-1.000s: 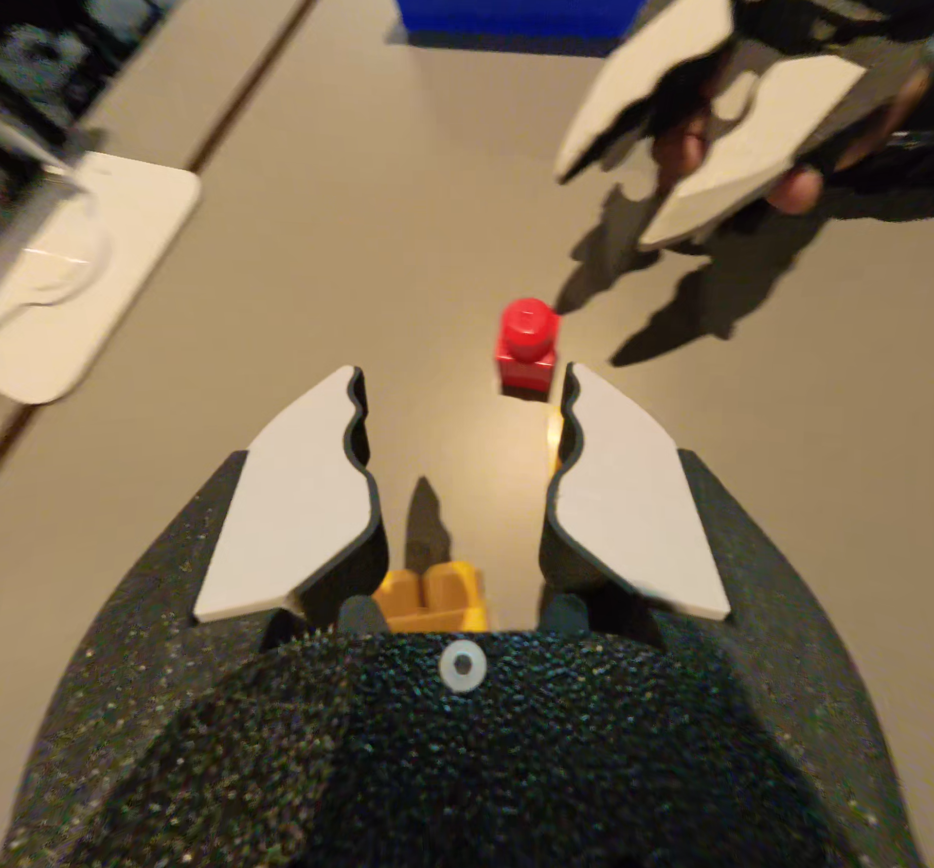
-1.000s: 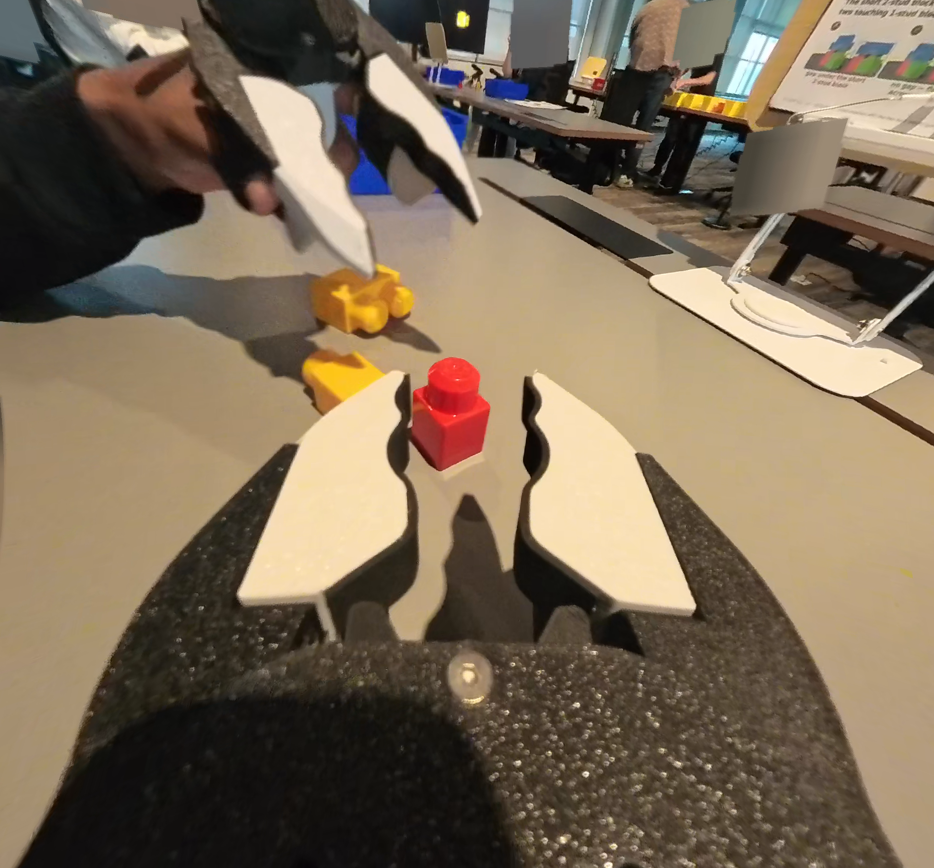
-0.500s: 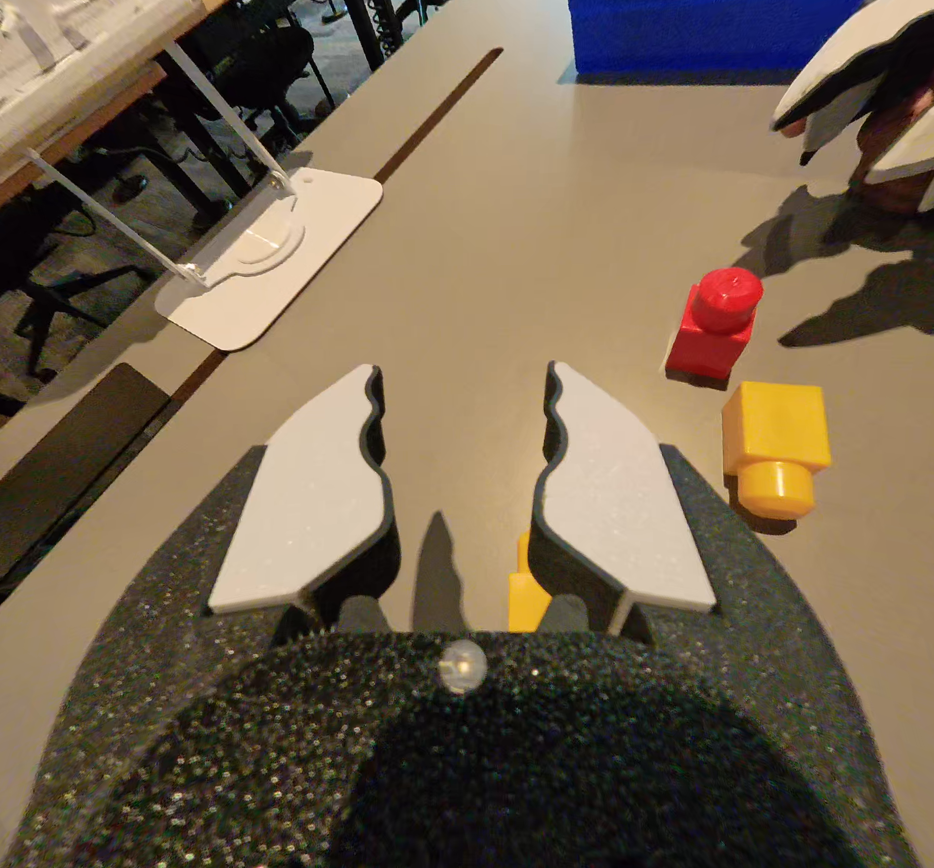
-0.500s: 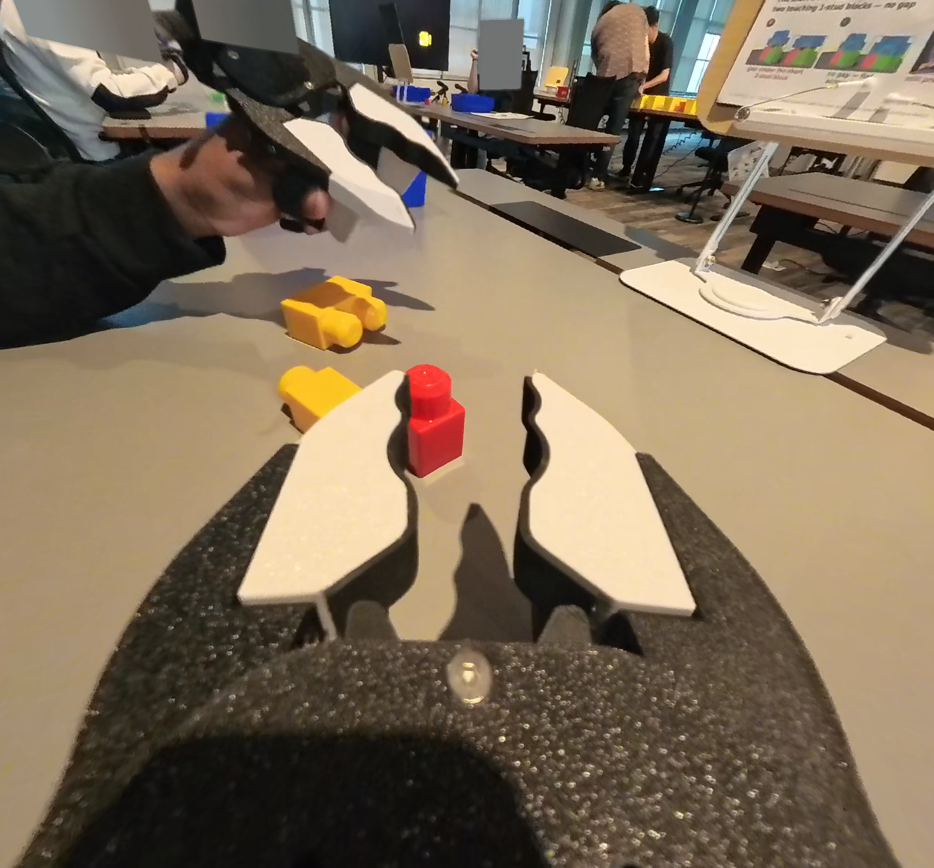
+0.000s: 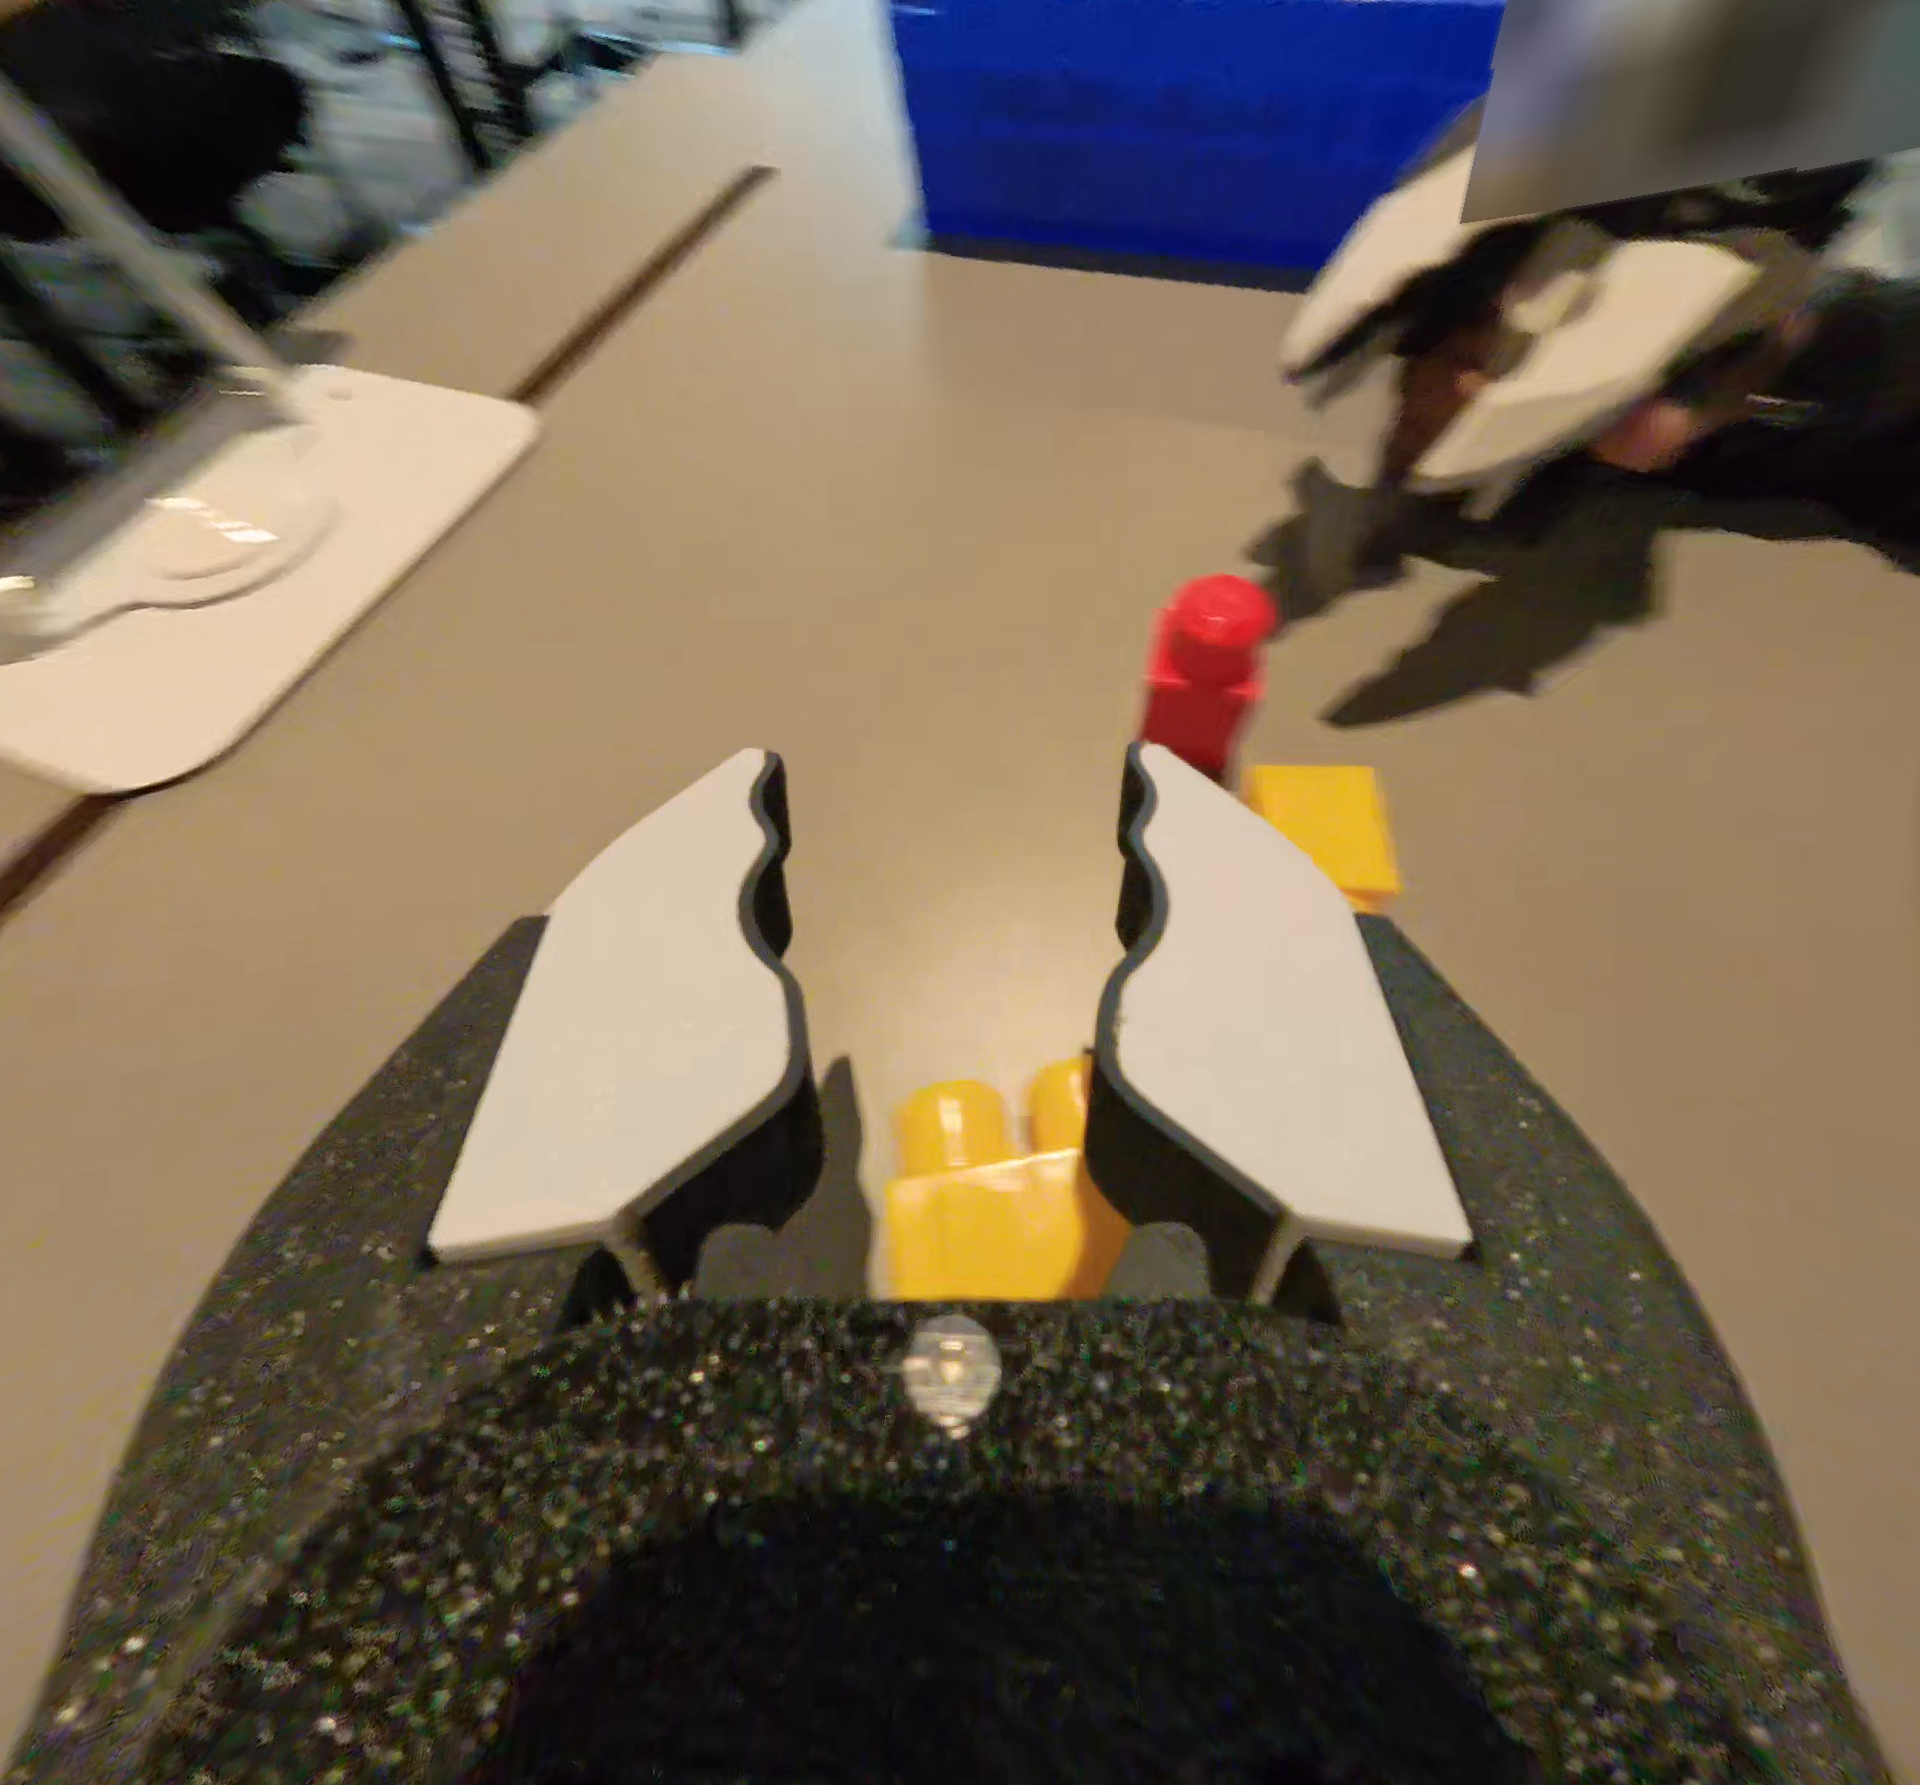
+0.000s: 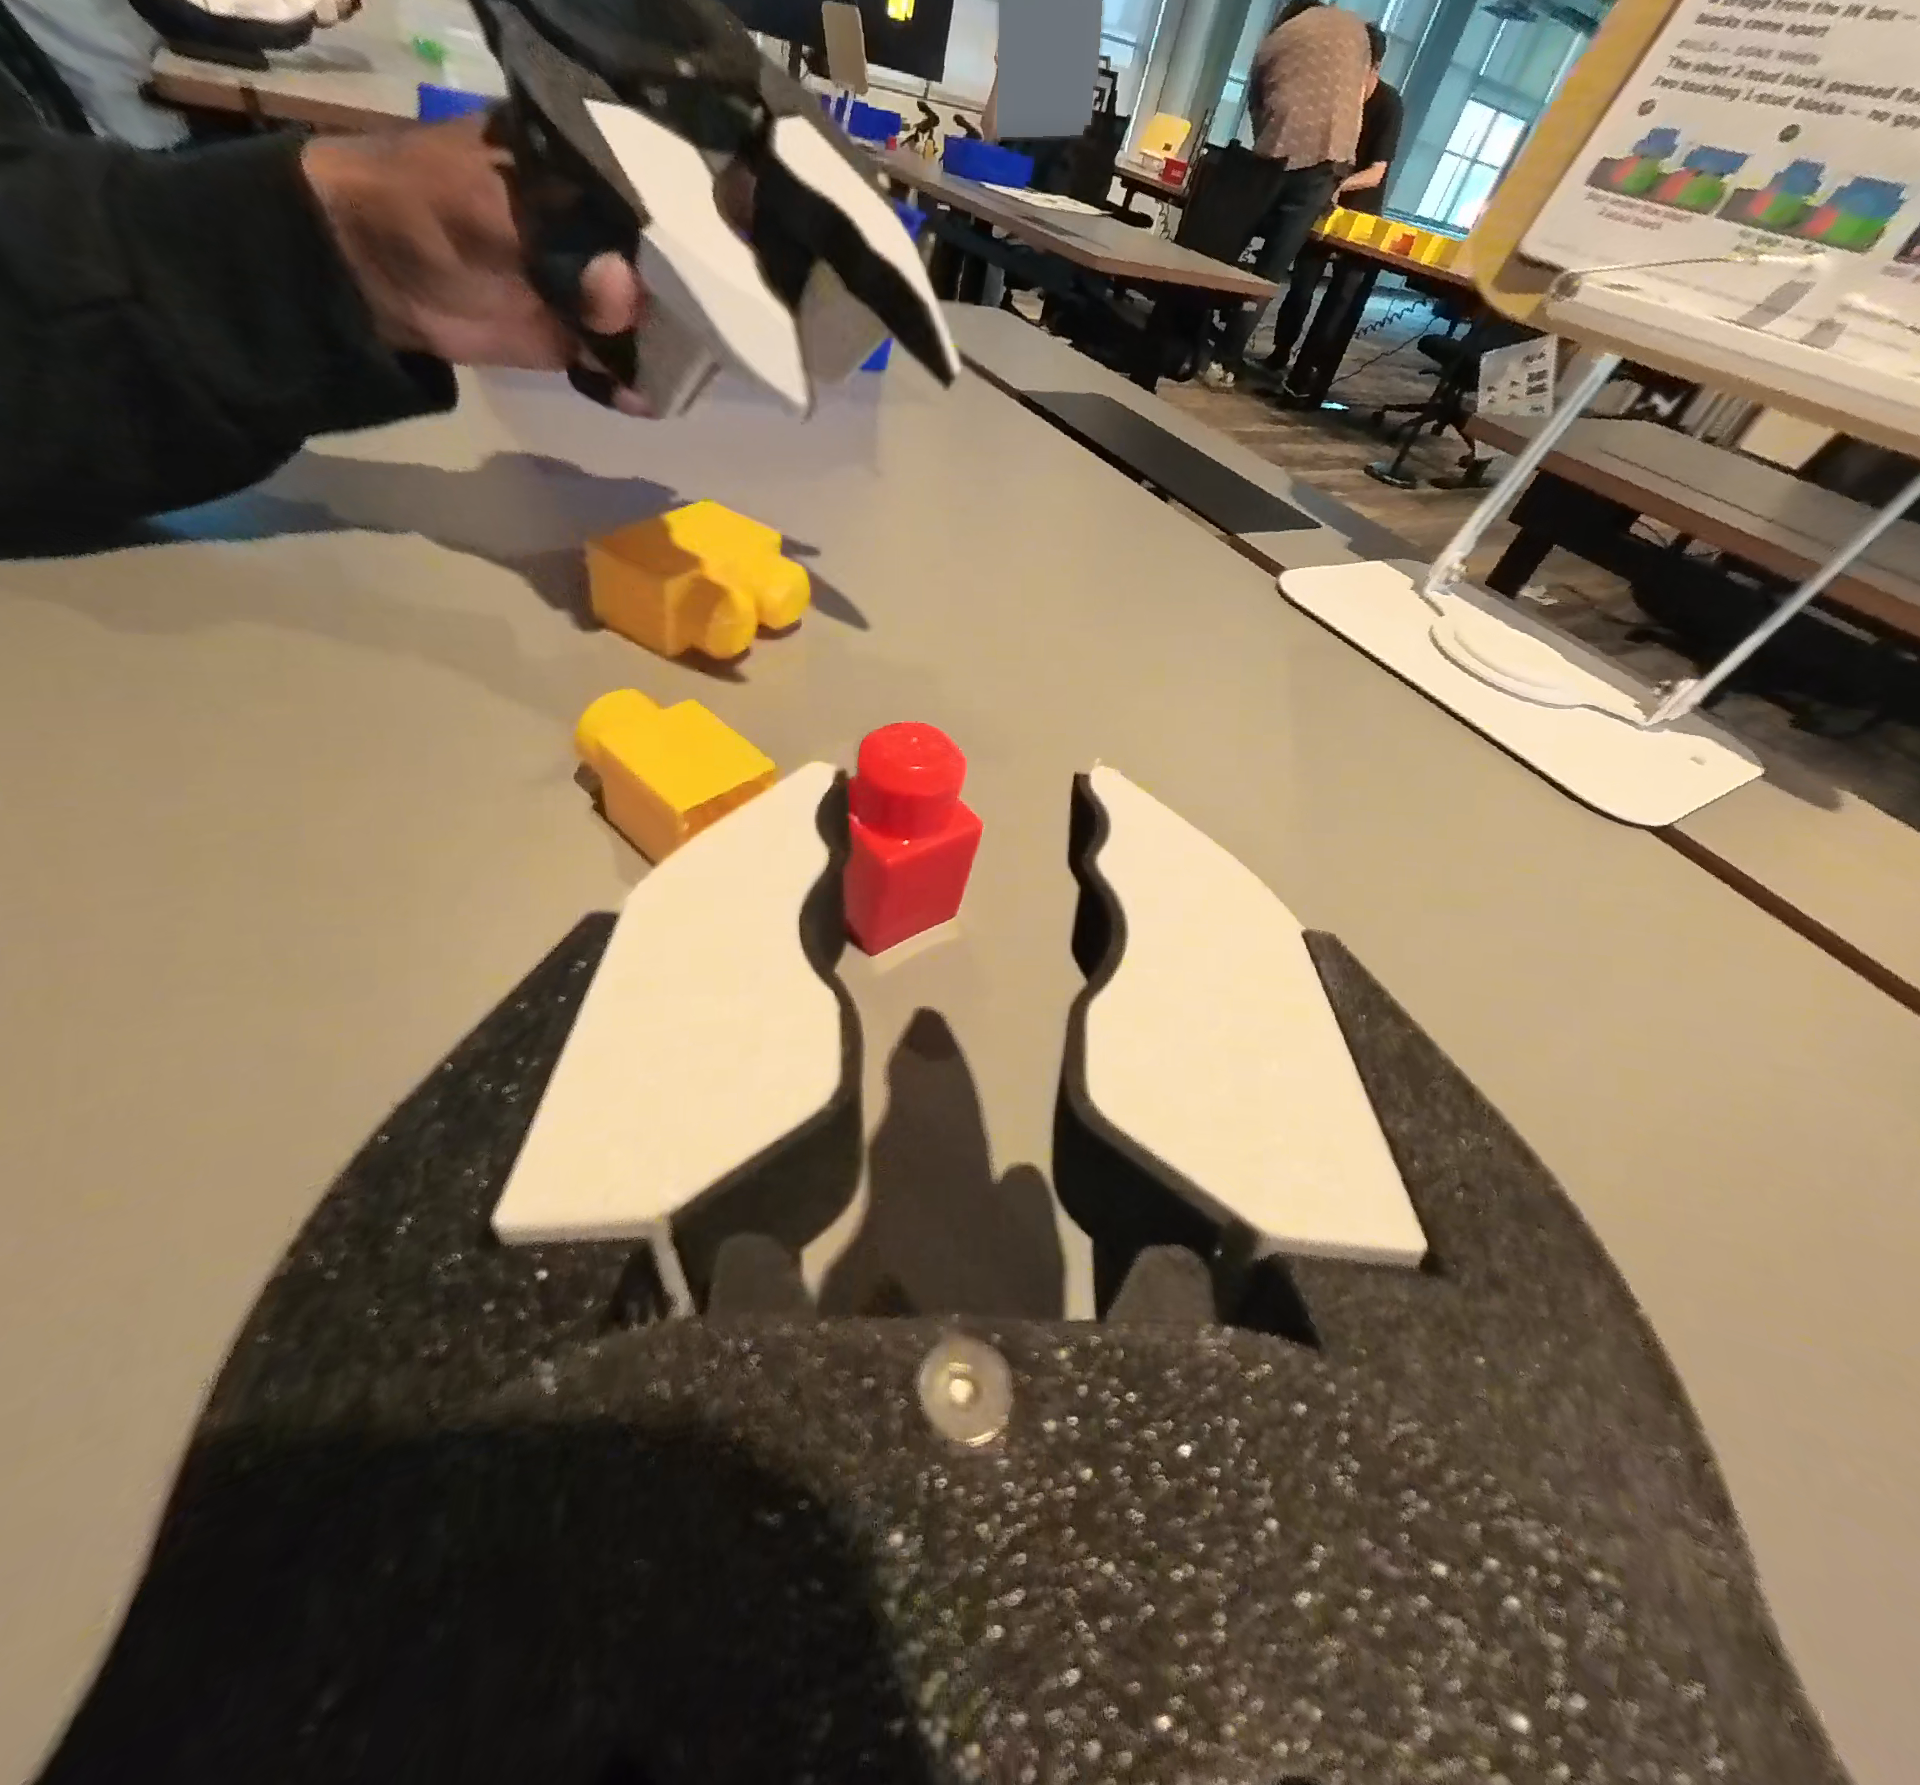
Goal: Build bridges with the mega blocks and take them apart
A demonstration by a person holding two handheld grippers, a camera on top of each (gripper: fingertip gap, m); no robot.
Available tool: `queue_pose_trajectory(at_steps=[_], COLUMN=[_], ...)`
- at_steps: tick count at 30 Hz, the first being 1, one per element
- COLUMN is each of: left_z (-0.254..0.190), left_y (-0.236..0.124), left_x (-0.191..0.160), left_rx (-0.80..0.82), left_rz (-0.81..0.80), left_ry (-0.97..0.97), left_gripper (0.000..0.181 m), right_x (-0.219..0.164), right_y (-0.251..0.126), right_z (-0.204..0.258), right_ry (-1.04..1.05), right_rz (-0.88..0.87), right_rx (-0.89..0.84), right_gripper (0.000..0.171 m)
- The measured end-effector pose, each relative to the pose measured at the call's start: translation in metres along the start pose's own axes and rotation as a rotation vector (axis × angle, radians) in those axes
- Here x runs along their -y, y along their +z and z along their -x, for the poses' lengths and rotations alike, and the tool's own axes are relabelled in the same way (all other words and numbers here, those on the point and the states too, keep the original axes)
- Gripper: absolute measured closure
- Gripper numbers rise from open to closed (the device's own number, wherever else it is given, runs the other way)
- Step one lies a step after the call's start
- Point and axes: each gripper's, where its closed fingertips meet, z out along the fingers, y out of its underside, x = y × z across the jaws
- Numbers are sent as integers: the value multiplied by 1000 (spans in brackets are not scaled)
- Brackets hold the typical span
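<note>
A red one-stud block [image 6: 909,842] stands upright on the grey table, just inside the tips of my open right gripper [image 6: 956,779], close to its left finger. A yellow one-stud block [image 6: 670,769] lies on its side to the left. A yellow two-stud block [image 6: 691,582] lies on its side farther back. My left gripper [image 5: 951,769] is open and empty above the table; the two-stud block [image 5: 992,1195] lies under its fingers, near the base. The red block [image 5: 1205,670] and the yellow one-stud block [image 5: 1325,831] show past its right finger.
A blue bin [image 5: 1184,73] with several blocks stands at the far end of the table. A white stand base [image 6: 1517,675] sits at the table's right edge and shows in the left wrist view [image 5: 239,540]. Other tables and people are behind.
My left gripper swung back over the yellow two-stud block, which now lies between its fingers. My right gripper stayed open at the red block, which sits slightly deeper between the tips.
</note>
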Motion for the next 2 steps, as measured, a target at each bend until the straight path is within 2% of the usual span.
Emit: queue_pose_trajectory(at_steps=[1,2], left_z=[-17,-33], left_y=[3,7], left_x=[-3,-8], left_rx=[-90,-167], left_rz=[25,66], left_ry=[14,46], left_gripper=[121,122], right_x=[-1,-1], right_y=[0,1], right_z=[2,3], right_ry=[-15,-30], right_rz=[6,12], right_rx=[0,-1], right_gripper=[131,131])
